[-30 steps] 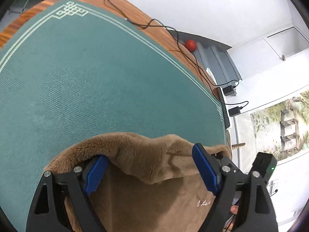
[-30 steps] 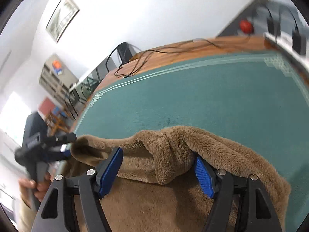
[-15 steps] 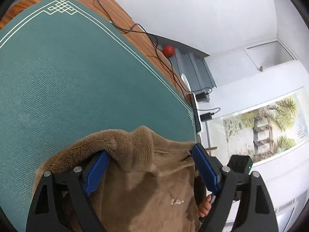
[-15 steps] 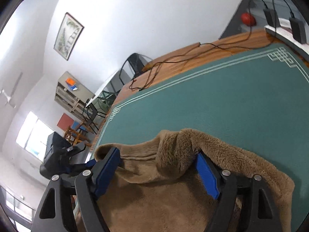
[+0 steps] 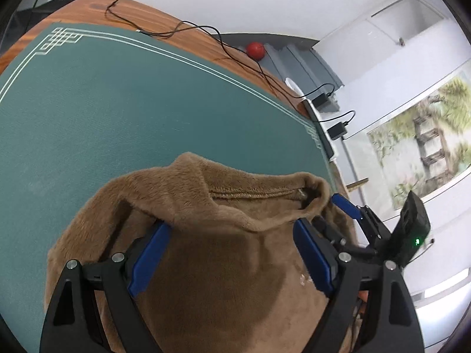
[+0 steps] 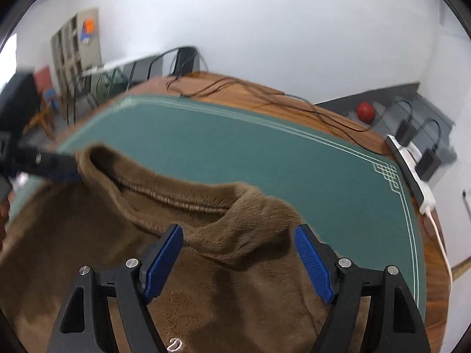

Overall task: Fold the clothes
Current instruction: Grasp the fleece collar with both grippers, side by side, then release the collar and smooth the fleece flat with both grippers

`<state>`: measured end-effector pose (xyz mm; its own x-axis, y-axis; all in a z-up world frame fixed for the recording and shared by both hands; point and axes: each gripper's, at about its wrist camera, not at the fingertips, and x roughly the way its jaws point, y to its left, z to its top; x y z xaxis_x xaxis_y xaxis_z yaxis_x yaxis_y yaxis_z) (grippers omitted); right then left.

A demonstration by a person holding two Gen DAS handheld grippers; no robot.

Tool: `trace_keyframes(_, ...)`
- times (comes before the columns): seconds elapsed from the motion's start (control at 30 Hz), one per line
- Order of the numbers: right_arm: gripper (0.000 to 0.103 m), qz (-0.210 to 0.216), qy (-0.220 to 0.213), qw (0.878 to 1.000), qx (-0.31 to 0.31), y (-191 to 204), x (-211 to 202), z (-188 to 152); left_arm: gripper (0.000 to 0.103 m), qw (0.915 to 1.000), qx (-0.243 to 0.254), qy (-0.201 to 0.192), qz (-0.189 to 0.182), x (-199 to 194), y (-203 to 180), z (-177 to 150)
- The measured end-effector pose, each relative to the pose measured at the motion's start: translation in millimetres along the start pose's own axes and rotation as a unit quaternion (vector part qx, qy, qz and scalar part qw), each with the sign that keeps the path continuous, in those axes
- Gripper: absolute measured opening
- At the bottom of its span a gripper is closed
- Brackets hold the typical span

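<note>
Left wrist view: left gripper (image 5: 229,253) and right gripper (image 6: 238,253) spread wide around brown fleece garment (image 5: 235,279); unclamped, likely to slump onto bench (image 5: 103,111).

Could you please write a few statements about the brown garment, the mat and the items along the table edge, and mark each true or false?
1. The brown fleece garment lies on a green mat. True.
2. The mat has a plain border. False: white lines with a knot pattern at the corner run along its edge.
3. A red ball sits beyond the far edge of the wooden table. True.
4. The left claw is clamped shut on bare mat. False: its jaws stand wide apart with the garment between them.
5. Black cables lie on the wood. True.
</note>
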<state>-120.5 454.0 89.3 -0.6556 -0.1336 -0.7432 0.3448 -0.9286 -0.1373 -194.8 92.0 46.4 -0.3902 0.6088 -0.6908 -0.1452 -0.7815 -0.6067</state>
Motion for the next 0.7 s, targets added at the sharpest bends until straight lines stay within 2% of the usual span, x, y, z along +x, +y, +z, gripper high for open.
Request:
trace_keyframes(0.07,0.08,-0.011,0.009,1.0,-0.02,8.1,15.2,3.4,0.088,0.9999,-0.007,-0.006,0.007,8.5,4.1,7.7)
trace_keyframes(0.2,0.08,-0.02,0.04,0.999,-0.022,9.0,52.6,9.8,0.088,0.999,-0.035,0.006,0.025,31.0,19.8,17.0)
trace_keyframes(0.4,0.085,0.019,0.046,0.998,0.036,-10.2,63.7,0.0,0.09,0.9986,0.018,0.003,0.049,39.6,5.1,11.6)
trace_keyframes(0.5,0.086,0.022,0.046,0.998,0.04,-13.5,60.7,-2.6,0.09,0.999,0.012,0.001,0.042,36.3,6.6,8.8)
trace_keyframes(0.6,0.086,0.021,0.045,0.998,0.04,-12.6,60.6,-2.1,0.09,0.9996,-0.017,0.005,0.022,25.7,12.9,7.3)
trace_keyframes(0.7,0.086,0.019,0.035,0.998,0.048,-6.8,50.8,3.2,0.09,0.9991,-0.043,0.002,0.001,1.6,16.4,1.1)
